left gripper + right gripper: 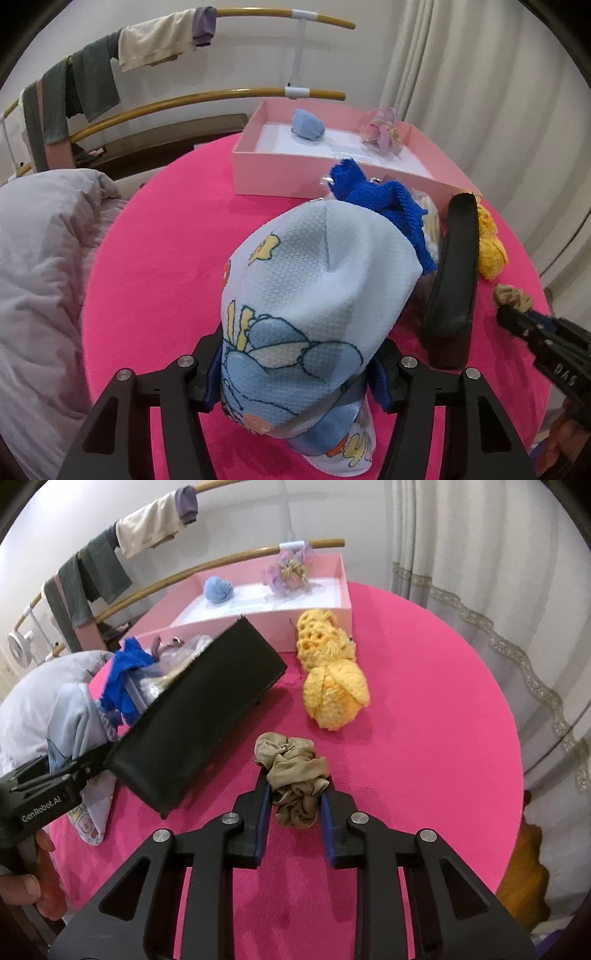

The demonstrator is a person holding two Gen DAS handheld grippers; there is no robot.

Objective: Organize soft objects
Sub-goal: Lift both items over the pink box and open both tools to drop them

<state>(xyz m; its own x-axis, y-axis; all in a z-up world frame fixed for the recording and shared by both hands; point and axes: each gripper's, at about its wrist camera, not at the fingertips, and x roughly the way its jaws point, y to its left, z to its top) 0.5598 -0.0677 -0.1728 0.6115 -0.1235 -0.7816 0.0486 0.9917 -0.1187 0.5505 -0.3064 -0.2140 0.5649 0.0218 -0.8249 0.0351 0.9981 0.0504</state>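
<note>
Tan scrunchie point(293, 775), yellow crochet toy point(334, 675) (honeycombed)

A pale blue patterned cloth point(306, 295) with flower prints stands bunched up at centre in the left wrist view. At its 1 o'clock lies a crumpled royal-blue knit point(373, 199). A beige scrunchie point(295, 775) sits gathered on the tabletop, and at its 12 o'clock a yellow crochet toy point(332, 679) lies lengthwise. Farther up, the pink tray point(345, 590) holds a light blue ball point(218, 589) at 11 o'clock and a lilac scrunchie point(290, 572) beside it.
</note>
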